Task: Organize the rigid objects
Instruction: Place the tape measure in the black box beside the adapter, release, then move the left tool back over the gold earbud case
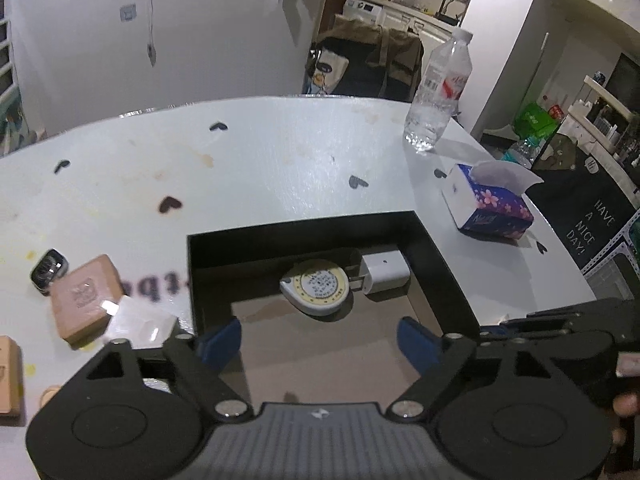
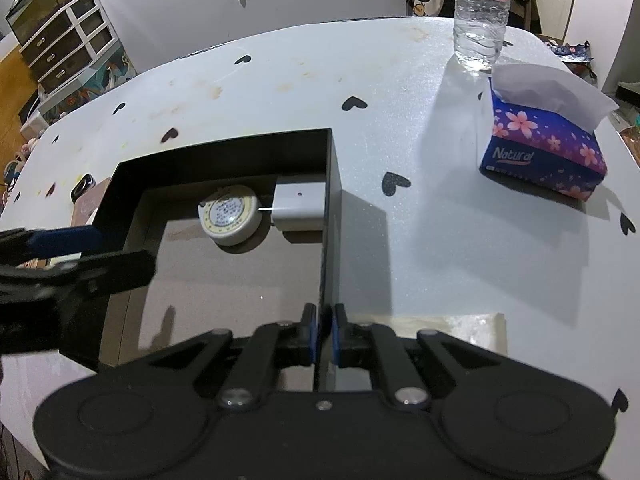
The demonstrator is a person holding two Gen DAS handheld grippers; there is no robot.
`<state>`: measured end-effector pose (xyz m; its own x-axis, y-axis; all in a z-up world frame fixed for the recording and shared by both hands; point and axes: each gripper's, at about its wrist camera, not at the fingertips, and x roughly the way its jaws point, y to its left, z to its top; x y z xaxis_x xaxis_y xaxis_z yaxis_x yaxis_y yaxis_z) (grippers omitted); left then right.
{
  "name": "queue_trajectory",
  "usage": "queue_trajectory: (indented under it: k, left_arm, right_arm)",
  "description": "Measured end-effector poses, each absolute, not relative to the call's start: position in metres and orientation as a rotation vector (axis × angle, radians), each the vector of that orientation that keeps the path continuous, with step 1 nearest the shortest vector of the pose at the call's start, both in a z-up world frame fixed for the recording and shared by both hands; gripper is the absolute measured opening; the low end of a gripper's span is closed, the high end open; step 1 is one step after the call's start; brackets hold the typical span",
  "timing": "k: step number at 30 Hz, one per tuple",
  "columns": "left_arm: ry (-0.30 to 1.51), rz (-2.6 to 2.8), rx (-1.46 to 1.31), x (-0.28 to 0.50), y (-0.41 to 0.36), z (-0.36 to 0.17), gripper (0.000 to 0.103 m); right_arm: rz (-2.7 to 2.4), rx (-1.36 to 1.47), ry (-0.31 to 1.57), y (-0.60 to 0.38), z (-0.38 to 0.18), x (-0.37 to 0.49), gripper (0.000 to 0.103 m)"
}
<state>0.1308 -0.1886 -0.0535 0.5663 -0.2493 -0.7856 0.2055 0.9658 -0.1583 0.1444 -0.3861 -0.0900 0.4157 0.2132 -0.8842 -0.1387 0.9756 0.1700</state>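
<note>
A black open box (image 1: 304, 232) with a brown floor lies on the white table. Inside, at its far end, are a round tape measure (image 1: 318, 286) and a white charger plug (image 1: 384, 272). My left gripper (image 1: 318, 340) hangs open above the box's near part, with nothing between its blue pads. My right gripper (image 2: 324, 332) is shut on the box's right wall (image 2: 330, 208). Left of the box lie a smartwatch (image 1: 48, 270), a tan square case (image 1: 86, 300) and a clear plastic piece (image 1: 136, 322).
A water bottle (image 2: 480, 12) stands at the far right of the table (image 2: 440, 240). A blue flowered tissue pack (image 2: 548, 148) lies near the right edge. A wooden block (image 1: 8, 376) sits at the far left. Dark heart marks dot the tabletop.
</note>
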Motion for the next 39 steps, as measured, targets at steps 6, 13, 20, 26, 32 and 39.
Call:
queue_trajectory:
  k: [6, 13, 20, 26, 32, 39]
  left_arm:
    - [0.881, -0.256, -0.044, 0.114, -0.181, -0.044, 0.101]
    - [0.824, -0.246, -0.003, 0.093, -0.165, -0.039, 0.103]
    - [0.764, -0.191, -0.029, 0.075, -0.117, -0.044, 0.103]
    - [0.770, -0.087, -0.058, 0.069, -0.065, -0.055, 0.103]
    - [0.792, -0.112, -0.046, 0.070, -0.028, -0.068, 0.103]
    - [0.884, -0.253, -0.050, 0.092, -0.012, -0.091, 0.103]
  right_arm:
    - [0.221, 0.071, 1.116, -0.386, -0.090, 0.144, 0.008]
    - [0.220, 0.071, 1.115, -0.385, -0.090, 0.143, 0.008]
    - [0.216, 0.067, 1.116, -0.385, -0.090, 0.144, 0.008]
    - [0.212, 0.071, 1.117, -0.385, -0.091, 0.144, 0.008]
    - [0.206, 0.072, 1.122, -0.384, -0.092, 0.144, 0.008]
    - [0.196, 0.064, 1.133, -0.382, -0.094, 0.145, 0.008]
